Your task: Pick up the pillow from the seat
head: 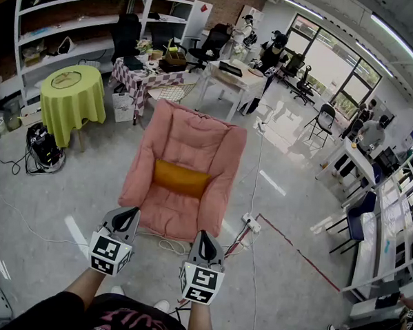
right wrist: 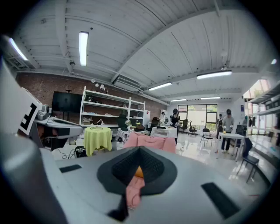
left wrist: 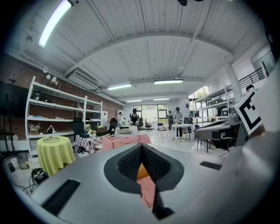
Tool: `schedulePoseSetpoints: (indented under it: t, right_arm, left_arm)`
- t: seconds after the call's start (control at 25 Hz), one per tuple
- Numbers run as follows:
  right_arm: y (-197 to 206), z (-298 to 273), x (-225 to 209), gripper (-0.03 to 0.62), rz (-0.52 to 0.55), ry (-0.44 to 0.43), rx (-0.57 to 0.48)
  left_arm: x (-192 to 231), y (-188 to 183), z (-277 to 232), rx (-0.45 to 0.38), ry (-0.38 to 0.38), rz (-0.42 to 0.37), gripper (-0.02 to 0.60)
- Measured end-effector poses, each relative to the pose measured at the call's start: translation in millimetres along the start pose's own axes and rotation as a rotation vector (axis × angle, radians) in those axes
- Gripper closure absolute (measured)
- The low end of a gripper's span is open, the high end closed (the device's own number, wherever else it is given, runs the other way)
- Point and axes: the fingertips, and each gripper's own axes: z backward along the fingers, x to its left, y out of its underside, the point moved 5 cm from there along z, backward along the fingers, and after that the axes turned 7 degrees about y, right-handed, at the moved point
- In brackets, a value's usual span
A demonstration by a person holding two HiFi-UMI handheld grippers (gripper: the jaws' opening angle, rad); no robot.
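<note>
In the middle of the frame a big pink chair [head: 187,142] sits on the floor [head: 74,188], and the orange pillow [head: 181,178] lies across its seat. A round table [head: 71,95] with a green cloth stands at upper left, well apart. White cords [head: 166,246] and a plug strip [head: 252,223] lie by the chair's near edge. At the bottom, the left gripper [head: 125,220] and right gripper [head: 205,248] are both clenched, holding nothing.
</note>
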Motion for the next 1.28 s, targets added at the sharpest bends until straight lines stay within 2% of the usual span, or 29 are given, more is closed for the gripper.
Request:
schedulePoseSetpoints:
  t: [0.4,0.8,0.92,1.16,1.28]
  right_arm:
    - [7.0,3.9,-2.6,0.576,0.001,0.013,0.003]
    - [7.1,5.4,-17.6,0.576,-0.03,0.016,-0.053]
    - [9.0,6.3,-23.0,0.576,-0.057,0.003,-0.049]
    - [13.4,4.3,-31.4,0.576,-0.099,-0.008,-0.052]
    - [13.7,1.3,-40.1,0.576,-0.122,-0.015,-0.051]
  left_arm:
    - [-5.5,3.7,-0.3,-0.005,0.012,-0.006,0.574]
    - [-12.3,3.2,-5.1,0.003,0.019,0.0,0.574]
    - [-17.9,2.2,-6.2,-0.004,0.01,-0.024,0.574]
    - [-23.8,1.1,-9.8,-0.001,-0.002,-0.01,0.574]
    - [-29.5,-3.3,-13.3,-0.007,-0.025,-0.043,0.574]
